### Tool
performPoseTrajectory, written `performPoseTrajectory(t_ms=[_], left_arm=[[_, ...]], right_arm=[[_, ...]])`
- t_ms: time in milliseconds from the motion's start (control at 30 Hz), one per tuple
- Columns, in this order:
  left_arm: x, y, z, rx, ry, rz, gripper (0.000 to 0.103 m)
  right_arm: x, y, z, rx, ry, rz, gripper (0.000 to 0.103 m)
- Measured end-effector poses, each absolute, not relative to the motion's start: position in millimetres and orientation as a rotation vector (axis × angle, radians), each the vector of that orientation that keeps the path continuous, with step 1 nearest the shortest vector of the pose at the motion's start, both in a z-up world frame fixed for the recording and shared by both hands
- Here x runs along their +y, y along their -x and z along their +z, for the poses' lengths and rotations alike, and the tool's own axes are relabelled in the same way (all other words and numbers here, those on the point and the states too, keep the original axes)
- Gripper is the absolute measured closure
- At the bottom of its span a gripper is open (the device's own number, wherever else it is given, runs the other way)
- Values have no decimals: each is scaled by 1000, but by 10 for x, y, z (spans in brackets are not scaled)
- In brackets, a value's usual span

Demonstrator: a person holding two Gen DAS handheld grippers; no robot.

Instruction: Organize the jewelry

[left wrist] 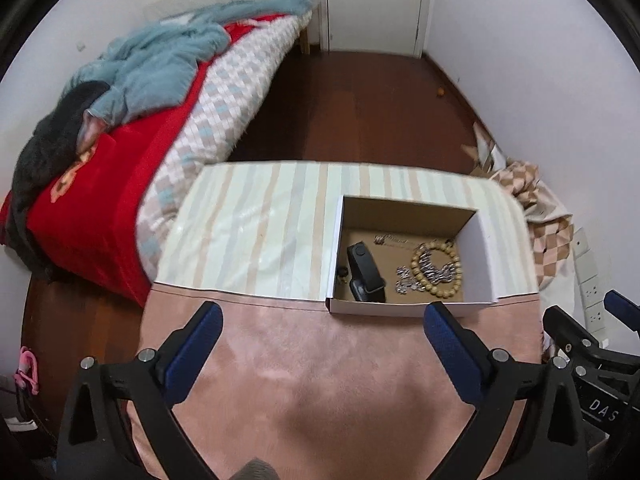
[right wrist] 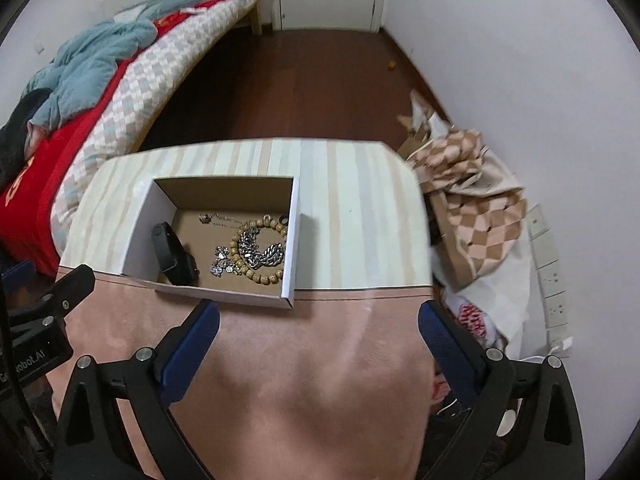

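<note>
Two hand-held grippers hang above the bench (left wrist: 320,380), each with its blue-padded fingers spread wide and nothing between them. The left hand-held gripper (left wrist: 322,312) points down at the pink cloth covering the near part of the bench; the open cardboard box (left wrist: 486,256) sits ahead of it and to its right, with the tip of the right finger (left wrist: 440,320) just short of the box's near wall. Inside the box lie a black watch (left wrist: 366,274), a wooden bead bracelet (left wrist: 436,266) and silver chain jewelry (left wrist: 408,282), all clear of the fingers.

From the right hand-held gripper (right wrist: 320,312), the same box (right wrist: 140,220) lies ahead and to its left, straddling the seam between the pink cloth and the striped cloth (right wrist: 360,208).

The left wrist view alone shows a small dark item beside the watch and more of the bed (left wrist: 100,208) with its red cover. The right wrist view alone shows a heavy silver chain (right wrist: 264,254) piled inside the bead ring, plus a checkered cloth (right wrist: 472,208) heaped on the floor by the wall.
</note>
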State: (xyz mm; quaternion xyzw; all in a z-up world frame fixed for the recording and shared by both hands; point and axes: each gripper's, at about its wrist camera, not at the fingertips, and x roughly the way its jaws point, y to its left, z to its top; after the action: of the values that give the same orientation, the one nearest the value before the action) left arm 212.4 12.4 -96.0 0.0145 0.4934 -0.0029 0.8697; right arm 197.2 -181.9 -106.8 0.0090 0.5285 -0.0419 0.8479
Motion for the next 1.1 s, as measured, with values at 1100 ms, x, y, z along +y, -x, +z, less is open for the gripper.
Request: performPoseTrajectory(t_ms=[1100], left_arm=[[187, -667, 437, 839, -3, -44, 1]], right_arm=[[-1744, -83, 917, 779, -35, -75, 0]])
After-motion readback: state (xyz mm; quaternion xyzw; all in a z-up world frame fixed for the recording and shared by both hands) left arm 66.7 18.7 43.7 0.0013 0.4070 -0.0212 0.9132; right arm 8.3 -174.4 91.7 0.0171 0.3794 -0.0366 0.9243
